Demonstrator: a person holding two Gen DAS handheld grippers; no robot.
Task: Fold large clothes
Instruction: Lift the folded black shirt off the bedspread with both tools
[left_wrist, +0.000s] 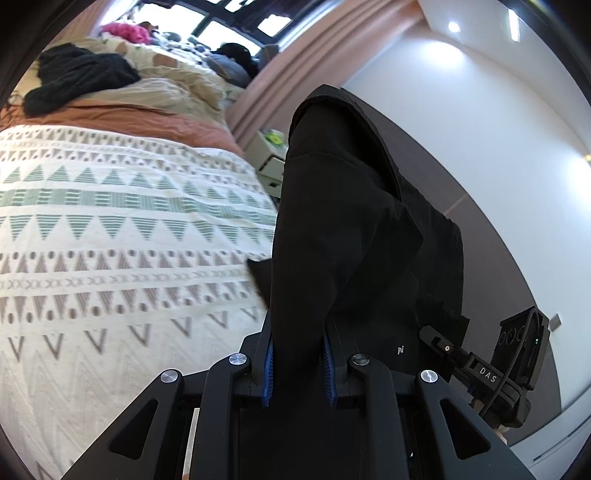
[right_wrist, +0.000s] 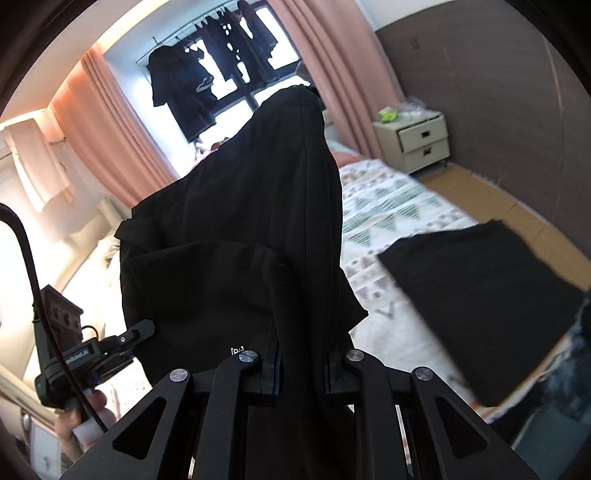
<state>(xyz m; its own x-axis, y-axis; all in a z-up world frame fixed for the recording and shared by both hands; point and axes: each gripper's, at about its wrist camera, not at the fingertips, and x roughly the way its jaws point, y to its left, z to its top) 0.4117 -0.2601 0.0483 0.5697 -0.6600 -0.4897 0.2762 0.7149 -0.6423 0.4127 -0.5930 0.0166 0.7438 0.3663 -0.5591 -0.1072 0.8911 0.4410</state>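
A large black garment hangs in the air above the bed, held between both grippers. My left gripper is shut on one bunched edge of it, the cloth pinched between its blue pads. In the right wrist view the same black garment fills the middle, and my right gripper is shut on another bunched edge. Each gripper shows in the other's view: the right gripper low at the right, the left gripper low at the left with a hand under it. A small white logo sits on the cloth near both.
The bed has a cream cover with green and brown triangles. A folded black cloth lies on it near the edge. Dark and pink clothes are heaped at the far end. A white nightstand stands by pink curtains.
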